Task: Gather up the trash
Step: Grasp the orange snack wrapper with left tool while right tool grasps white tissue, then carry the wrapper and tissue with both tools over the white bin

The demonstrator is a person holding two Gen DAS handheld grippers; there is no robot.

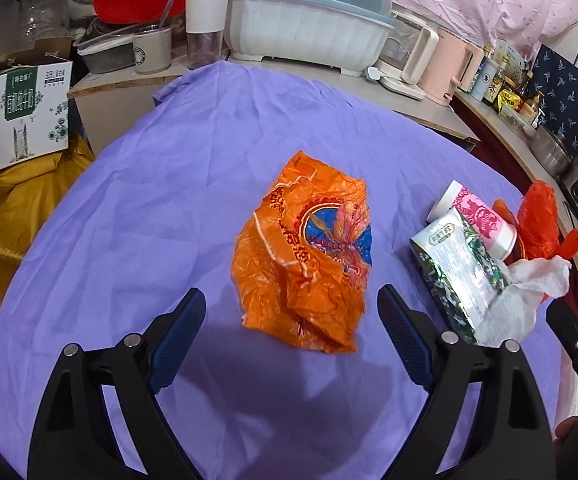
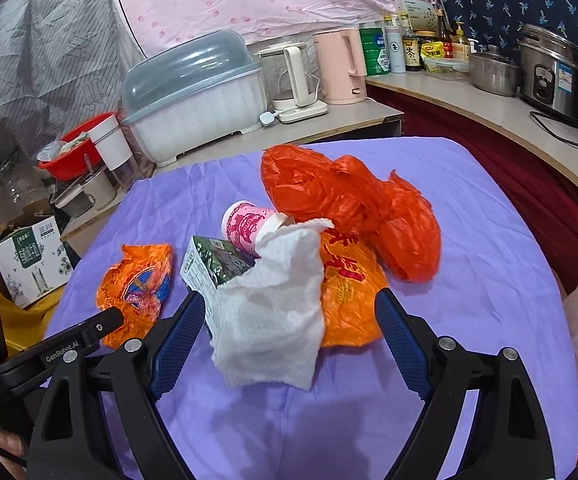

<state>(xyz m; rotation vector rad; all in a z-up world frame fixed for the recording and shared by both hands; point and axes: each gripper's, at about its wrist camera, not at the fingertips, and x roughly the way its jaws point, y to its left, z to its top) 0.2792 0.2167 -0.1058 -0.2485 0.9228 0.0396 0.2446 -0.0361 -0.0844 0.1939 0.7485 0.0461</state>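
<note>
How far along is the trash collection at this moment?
Nothing looks collected yet. Both the left gripper and right gripper are open and hold nothing. The left faces the orange wrapper; the right faces the paper towel. Also left on the purple cloth: the pink cup, green carton, red bag and orange bag.
</note>
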